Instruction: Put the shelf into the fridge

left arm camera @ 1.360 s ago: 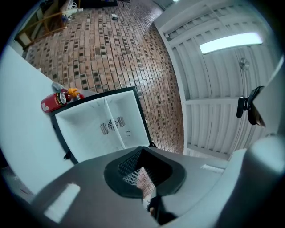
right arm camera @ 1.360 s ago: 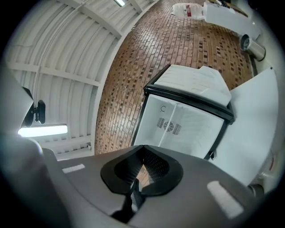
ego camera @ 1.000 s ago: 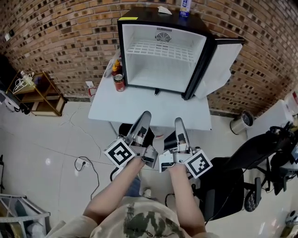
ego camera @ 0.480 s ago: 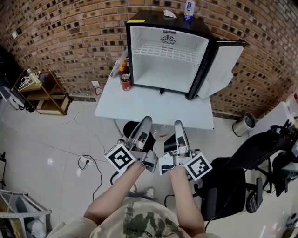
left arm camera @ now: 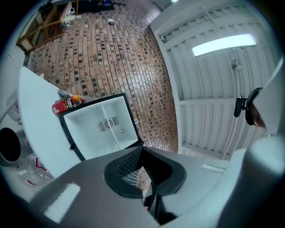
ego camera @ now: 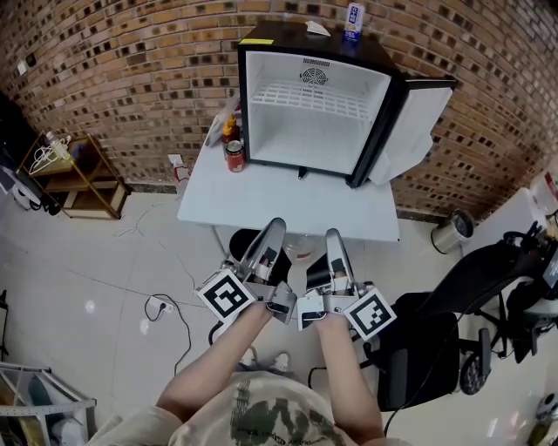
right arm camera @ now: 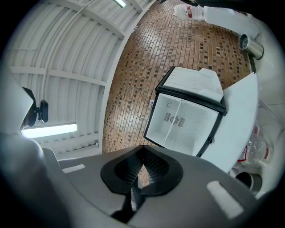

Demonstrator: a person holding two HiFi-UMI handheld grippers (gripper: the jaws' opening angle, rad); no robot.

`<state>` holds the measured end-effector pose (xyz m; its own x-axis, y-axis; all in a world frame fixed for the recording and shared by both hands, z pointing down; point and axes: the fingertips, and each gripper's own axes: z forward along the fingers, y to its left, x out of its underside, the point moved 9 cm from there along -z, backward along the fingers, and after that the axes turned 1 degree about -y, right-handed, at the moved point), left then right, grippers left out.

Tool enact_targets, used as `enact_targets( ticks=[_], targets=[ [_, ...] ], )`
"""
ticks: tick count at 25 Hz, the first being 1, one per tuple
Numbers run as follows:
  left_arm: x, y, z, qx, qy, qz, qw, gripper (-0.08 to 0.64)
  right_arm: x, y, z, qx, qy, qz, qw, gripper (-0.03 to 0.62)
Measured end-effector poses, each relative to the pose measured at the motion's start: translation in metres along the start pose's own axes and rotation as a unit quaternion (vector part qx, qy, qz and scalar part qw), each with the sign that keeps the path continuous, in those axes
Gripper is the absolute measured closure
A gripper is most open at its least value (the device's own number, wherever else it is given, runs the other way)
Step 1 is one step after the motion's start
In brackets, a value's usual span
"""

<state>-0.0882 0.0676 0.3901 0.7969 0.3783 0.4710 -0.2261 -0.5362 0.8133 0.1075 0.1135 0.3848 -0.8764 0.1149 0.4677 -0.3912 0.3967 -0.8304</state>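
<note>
Grey L gripper (ego camera: pixel 274 226) & R gripper (ego camera: pixel 333 236) side-by-side, tipped up, jaws shut, empty.

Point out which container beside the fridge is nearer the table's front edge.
The red can; the orange-topped bottle stands behind it, farther from that edge.

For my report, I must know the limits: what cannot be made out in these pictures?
- Bottle on the fridge: head view, label too small to read.
- Items behind the red can: head view, too small.
- Space under the table: head view, hidden by tabletop.
</note>
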Motion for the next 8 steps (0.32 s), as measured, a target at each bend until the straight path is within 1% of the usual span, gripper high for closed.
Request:
enact_targets(
  ticks=[5, 8],
  targets=[
    [-0.0030, 0.0031, -0.0028, -0.001, 0.003, -0.006, 1.0000, 0.560, 0.0049, 0.0015, 0.0017, 0.003, 0.000, -0.001, 1.000, 0.592],
    [-0.0006, 0.0047, -0.0046, 0.001, 0.003, -0.020, 0.9998, 0.560, 0.0064, 0.0009, 0.0016, 0.005, 0.000, -0.004, 1.000, 0.592]
  ],
)
